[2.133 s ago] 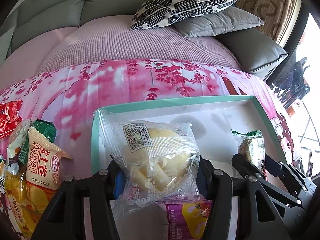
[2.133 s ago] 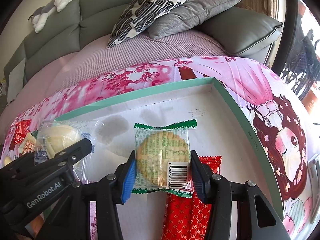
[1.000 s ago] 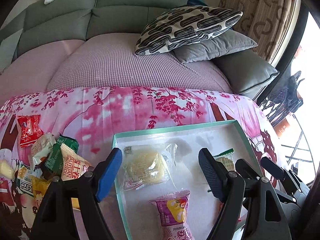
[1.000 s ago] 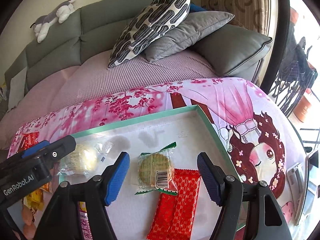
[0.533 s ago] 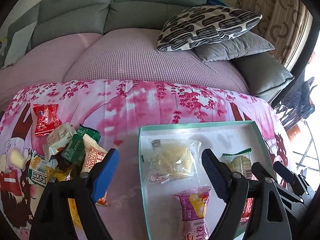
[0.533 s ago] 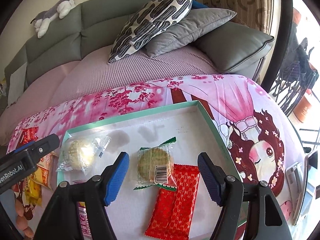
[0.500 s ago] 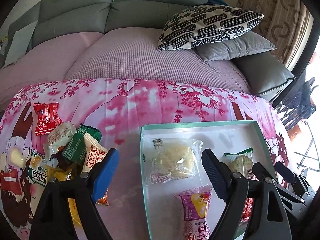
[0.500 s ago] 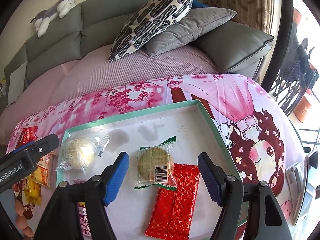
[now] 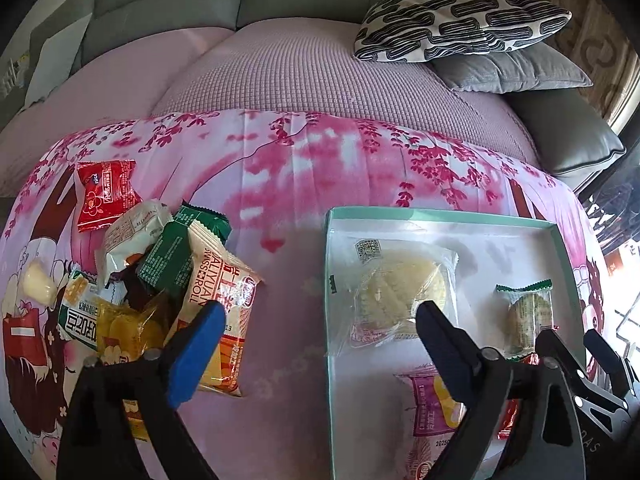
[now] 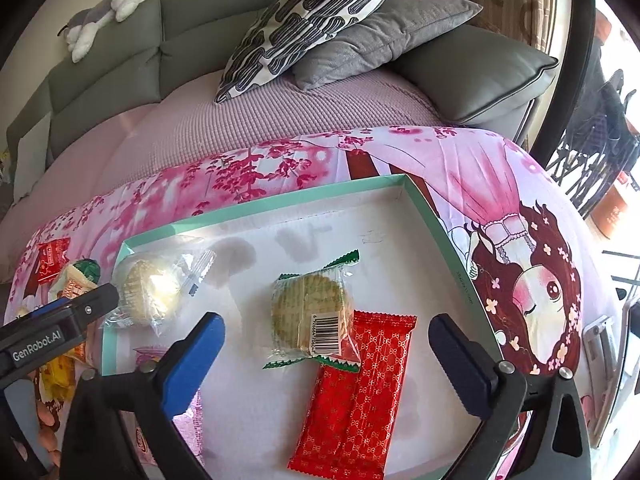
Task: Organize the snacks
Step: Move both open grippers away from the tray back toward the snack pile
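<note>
A shallow mint-rimmed white tray (image 9: 329, 280) (image 10: 424, 200) lies on a pink cloth. In it lie a clear-wrapped yellow pastry (image 9: 400, 288) (image 10: 150, 292), a green-edged biscuit pack (image 9: 528, 316) (image 10: 312, 308), a red wafer pack (image 10: 356, 392) and a purple cake pack (image 9: 436, 412). A heap of loose snacks (image 9: 152, 280) lies left of the tray. My left gripper (image 9: 316, 324) is open and empty above the tray's left rim. My right gripper (image 10: 326, 336) is open and empty above the biscuit and red packs.
A red snack pack (image 9: 106, 194) lies apart at the far left of the cloth. Behind is a sofa seat (image 9: 300, 68) with a patterned cushion (image 9: 460, 20) and a grey cushion (image 10: 380, 36). A plush toy (image 10: 108, 4) lies on the sofa back.
Both grippers let go of their packs, opened and drew back from the tray. The left gripper has since shifted left towards the snack heap. The pastry and biscuit now lie in the tray.
</note>
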The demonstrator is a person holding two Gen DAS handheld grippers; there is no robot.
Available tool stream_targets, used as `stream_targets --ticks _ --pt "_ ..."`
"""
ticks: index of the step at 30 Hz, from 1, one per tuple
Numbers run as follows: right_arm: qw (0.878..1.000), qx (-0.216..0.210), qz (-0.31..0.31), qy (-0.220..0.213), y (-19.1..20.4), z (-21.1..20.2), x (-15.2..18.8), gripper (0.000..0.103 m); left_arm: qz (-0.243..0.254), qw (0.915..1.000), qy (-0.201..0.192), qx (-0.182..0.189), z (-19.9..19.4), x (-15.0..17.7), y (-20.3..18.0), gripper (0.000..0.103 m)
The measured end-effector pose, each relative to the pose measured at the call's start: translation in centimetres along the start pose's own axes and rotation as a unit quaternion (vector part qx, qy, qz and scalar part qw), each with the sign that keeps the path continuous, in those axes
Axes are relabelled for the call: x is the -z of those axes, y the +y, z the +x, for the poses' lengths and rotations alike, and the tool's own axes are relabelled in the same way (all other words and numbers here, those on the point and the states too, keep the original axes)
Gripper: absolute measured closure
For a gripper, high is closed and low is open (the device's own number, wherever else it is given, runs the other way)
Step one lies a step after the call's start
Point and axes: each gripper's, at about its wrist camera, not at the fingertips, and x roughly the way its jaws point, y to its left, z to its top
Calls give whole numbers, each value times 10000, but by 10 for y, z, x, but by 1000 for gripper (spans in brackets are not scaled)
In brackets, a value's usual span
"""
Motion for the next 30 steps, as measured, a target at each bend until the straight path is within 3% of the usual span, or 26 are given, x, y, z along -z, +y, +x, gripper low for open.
stream_targets --ticks 18,30 --pt "9999 70 7 121 -2 5 3 0 -25 9999 38 -92 2 0 3 3" --pt "10000 -26 17 14 -1 -6 -2 0 -34 9996 -271 -23 -24 -1 4 3"
